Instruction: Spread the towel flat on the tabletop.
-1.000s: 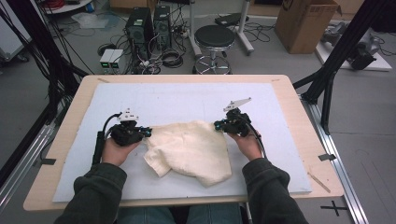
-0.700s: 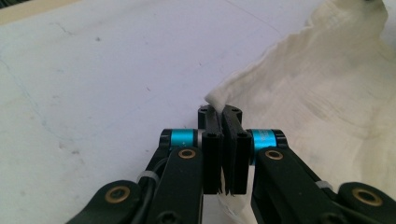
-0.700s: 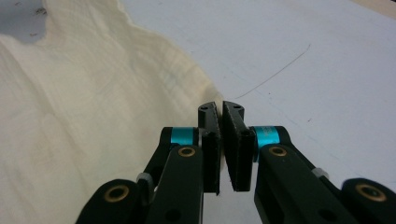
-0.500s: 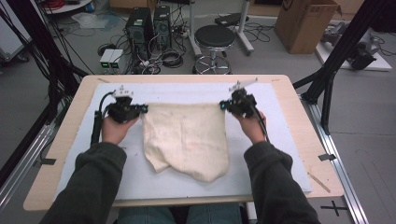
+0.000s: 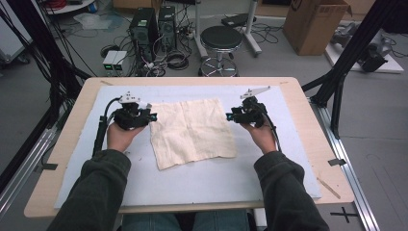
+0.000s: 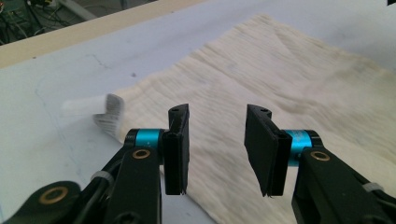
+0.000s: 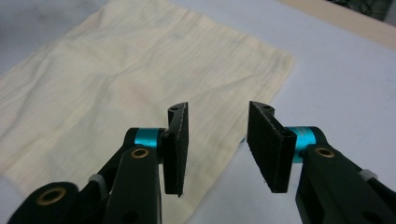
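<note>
A cream cloth [image 5: 192, 132] lies spread flat on the white mat [image 5: 202, 183] in the middle of the table. My left gripper [image 5: 153, 116] hovers at the cloth's far left corner, and its jaws have just been opening with nothing between them. In the left gripper view the left gripper [image 6: 217, 135] stands open above the cloth [image 6: 280, 84], whose corner [image 6: 109, 109] curls up, blurred. My right gripper [image 5: 230, 115] is at the far right corner; its jaws have just been opening too. The right gripper [image 7: 217, 135] is open over the cloth's edge [image 7: 116, 79], holding nothing.
The wooden table [image 5: 308, 110] rims the mat on all sides. Behind it on the floor are a black stool [image 5: 220, 38], computer towers [image 5: 154, 24], cables and a cardboard box [image 5: 315, 24]. Black frame posts [image 5: 346, 62] stand at the table's right and left.
Both hands carried the bunched cloth away from the person and apart, stretching it flat. Both grippers then let go of its far corners and now stand open.
</note>
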`<move>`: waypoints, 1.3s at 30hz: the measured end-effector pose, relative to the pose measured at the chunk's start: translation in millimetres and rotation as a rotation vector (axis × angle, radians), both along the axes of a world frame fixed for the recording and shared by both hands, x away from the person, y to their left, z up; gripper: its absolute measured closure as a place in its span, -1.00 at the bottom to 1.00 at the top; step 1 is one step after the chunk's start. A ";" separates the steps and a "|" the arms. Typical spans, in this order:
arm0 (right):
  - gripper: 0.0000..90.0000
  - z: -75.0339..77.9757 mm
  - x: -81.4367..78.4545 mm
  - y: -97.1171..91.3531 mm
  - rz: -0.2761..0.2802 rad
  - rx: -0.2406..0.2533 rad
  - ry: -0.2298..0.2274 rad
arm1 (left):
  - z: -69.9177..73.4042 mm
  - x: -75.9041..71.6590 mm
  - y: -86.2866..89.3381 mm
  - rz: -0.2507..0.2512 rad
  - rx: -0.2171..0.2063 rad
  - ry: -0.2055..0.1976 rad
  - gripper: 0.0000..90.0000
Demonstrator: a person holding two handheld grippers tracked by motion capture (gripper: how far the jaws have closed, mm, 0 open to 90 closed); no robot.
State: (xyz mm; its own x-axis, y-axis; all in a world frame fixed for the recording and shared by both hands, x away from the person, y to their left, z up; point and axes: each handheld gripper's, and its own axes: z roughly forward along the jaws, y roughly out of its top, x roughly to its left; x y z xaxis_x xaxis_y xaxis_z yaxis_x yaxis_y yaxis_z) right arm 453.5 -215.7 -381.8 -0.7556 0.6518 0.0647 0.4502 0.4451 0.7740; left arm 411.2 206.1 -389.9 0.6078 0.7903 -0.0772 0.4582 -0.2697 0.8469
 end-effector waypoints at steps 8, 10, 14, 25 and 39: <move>0.08 -8.7 -29.0 -5.4 0.105 0.015 0.082 | -15.1 -43.6 -10.7 -0.083 -0.004 -0.006 0.27; 0.07 -4.4 -35.9 -2.8 0.122 0.002 0.071 | -15.6 -49.0 -11.7 -0.095 -0.005 -0.012 0.26; 0.03 2.7 -47.1 1.5 0.139 -0.027 0.049 | -17.9 -72.0 -13.0 -0.122 -0.008 -0.026 0.21; -0.02 -23.9 -80.8 -7.9 0.143 -0.005 0.018 | -27.0 -96.4 -19.7 -0.180 0.014 -0.001 0.07; 0.12 -50.3 -91.5 -4.3 0.225 -0.082 0.055 | -50.7 -106.7 -33.1 -0.276 0.078 0.096 0.13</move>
